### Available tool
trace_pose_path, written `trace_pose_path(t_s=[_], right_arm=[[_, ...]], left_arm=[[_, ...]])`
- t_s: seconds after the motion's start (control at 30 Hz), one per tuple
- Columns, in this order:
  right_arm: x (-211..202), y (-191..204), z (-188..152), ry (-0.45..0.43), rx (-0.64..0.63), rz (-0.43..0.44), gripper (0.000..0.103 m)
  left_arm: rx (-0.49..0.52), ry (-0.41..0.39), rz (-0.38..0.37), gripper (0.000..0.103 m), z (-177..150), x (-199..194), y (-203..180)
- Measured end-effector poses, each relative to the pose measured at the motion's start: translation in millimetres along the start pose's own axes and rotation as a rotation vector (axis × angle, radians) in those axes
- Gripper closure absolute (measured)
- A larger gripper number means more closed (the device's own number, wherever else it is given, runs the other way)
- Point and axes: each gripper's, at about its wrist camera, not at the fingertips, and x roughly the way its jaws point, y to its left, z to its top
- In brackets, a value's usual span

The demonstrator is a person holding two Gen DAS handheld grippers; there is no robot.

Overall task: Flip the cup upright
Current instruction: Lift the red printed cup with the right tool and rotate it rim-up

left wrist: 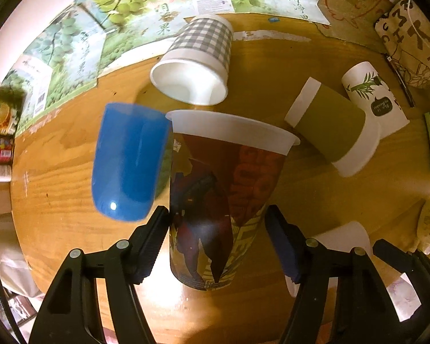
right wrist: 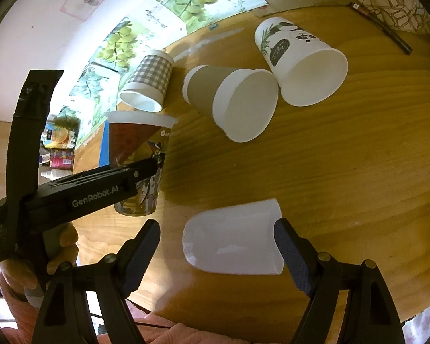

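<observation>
A tall printed red and yellow cup [left wrist: 218, 200] stands upright, rim up, between the jaws of my left gripper [left wrist: 218, 220]. The left finger touches its wall; the right finger stands a little off it. It also shows in the right wrist view [right wrist: 137, 154], with the left gripper [right wrist: 154, 163] at its side. A white cup [right wrist: 235, 240] lies on its side between the open jaws of my right gripper [right wrist: 218, 243], which touch nothing. A blue cup [left wrist: 129, 160] lies blurred just left of the printed cup.
On the round wooden table [right wrist: 344, 172] lie a grey checked cup [left wrist: 197, 60], an olive-sleeved cup [left wrist: 332, 129] and a panda-print cup [right wrist: 301, 60], all on their sides. Printed boxes [left wrist: 100, 28] line the back edge. A pen [right wrist: 381, 28] lies at the far right.
</observation>
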Motion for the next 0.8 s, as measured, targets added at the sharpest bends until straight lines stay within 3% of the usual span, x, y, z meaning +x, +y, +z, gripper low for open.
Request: trace_pose_path(t_s=[0.53, 0.8], right_arm=[[-11, 26, -27, -0.031, -0.060, 0.024, 0.021], [-9, 40, -38, -0.018, -0.095, 0.049, 0.021]], left_arm=[[-0.160, -0.004, -0.037, 0.031, -95, -28, 65], [-0.229, 0.009, -0.069, 0.031, -145, -24, 74]])
